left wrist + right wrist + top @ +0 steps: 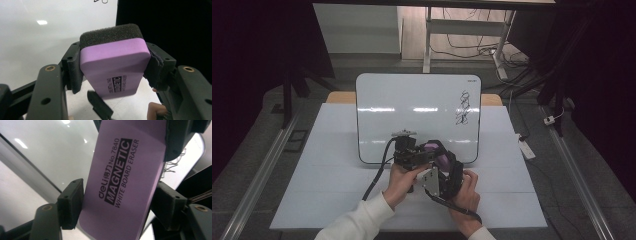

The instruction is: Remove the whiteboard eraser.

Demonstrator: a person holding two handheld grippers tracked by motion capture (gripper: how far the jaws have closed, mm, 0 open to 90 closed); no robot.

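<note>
Both hands meet low at the centre of the white table [337, 195], just in front of the propped-up whiteboard [412, 100]. The left gripper [409, 150] is clamped on the purple eraser [434, 150]: in the left gripper view its pads press both long sides of the eraser [115, 67], dark foam layer on top and facing away toward the board, printed label facing the camera. The right gripper [443, 175] sits right against the left one, its jaws standing either side of the same eraser; in the right gripper view the left pad appears to sit at the eraser [120, 182] edge, the right pad just beside the other edge (contact there too close to call), so whether it is gripping or let go cannot be told. The label reads "MAGNETIC WHITE BOARD ERASER" in that view. The eraser is held off the table, between the two grippers, close to the lower middle of the whiteboard and not clearly touching it. Black scribbles [463, 107] sit on the board's upper right, well apart from the eraser. Left hand [401, 182] in a white sleeve; right hand [467, 195] beside it. Cables trail down from both grippers. Dark room, floor cables behind the table.
</note>
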